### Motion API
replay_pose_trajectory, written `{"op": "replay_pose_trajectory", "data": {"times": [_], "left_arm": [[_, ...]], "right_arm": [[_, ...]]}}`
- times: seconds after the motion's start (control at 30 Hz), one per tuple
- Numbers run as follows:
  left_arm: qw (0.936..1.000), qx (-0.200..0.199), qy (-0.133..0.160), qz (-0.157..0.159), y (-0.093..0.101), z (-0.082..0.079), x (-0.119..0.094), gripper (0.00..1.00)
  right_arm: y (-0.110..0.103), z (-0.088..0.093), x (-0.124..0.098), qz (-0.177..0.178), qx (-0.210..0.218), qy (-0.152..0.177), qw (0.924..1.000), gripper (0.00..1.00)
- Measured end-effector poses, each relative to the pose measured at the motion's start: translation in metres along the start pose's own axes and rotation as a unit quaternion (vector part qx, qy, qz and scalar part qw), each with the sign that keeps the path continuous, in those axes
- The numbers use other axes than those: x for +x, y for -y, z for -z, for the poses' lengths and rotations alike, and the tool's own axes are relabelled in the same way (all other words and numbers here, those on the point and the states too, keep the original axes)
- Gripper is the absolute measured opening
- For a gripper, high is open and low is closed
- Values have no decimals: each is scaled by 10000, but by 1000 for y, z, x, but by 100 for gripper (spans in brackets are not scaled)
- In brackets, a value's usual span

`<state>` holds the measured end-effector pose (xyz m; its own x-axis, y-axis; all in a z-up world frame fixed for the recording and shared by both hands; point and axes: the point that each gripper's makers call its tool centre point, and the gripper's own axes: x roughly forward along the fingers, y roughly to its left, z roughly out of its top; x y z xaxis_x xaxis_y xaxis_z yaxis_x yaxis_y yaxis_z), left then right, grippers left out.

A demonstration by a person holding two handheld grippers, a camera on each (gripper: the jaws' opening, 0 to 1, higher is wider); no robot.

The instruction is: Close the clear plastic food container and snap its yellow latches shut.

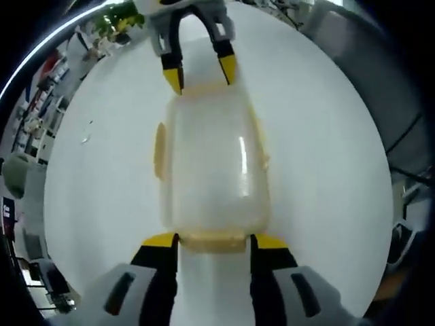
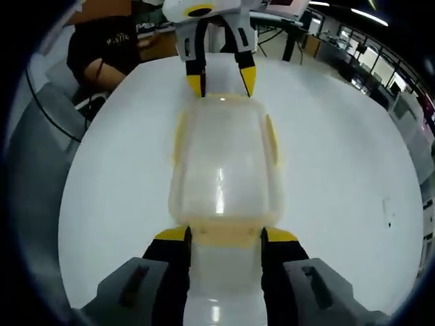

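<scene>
Container (image 1: 214, 170): clear, lid on, at the centre of your white table (image 1: 326, 204); yellow latches (image 1: 160, 151) on its sides.

Left gripper (image 1: 214, 239): at 6 o'clock in your left gripper view, jaws spread wide, tips at the near end latch (image 1: 216, 239), gripping nothing.

Right gripper (image 2: 224, 234): likewise at 6 o'clock in your right gripper view, jaws wide, straddling the opposite end latch (image 2: 224, 234).

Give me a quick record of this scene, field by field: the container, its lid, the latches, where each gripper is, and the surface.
container: clear plastic food container, lying on the table
lid: on top, looks seated
latches: yellow latches on the ends and sides; snapped or not, cannot tell
left gripper: open, jaws straddling the near end latch
right gripper: open, jaws straddling the opposite end latch
surface: white table
</scene>
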<state>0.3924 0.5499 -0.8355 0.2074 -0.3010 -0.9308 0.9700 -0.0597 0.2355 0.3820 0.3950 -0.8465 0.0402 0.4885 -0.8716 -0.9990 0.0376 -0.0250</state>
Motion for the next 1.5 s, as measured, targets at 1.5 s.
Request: {"op": "replay_pose_trajectory", "data": {"times": [1.5], "left_arm": [[9933, -484, -772, 714, 8, 7, 7, 34]], "right_arm": [[1, 1, 0, -165, -94, -288, 9994, 36]]}}
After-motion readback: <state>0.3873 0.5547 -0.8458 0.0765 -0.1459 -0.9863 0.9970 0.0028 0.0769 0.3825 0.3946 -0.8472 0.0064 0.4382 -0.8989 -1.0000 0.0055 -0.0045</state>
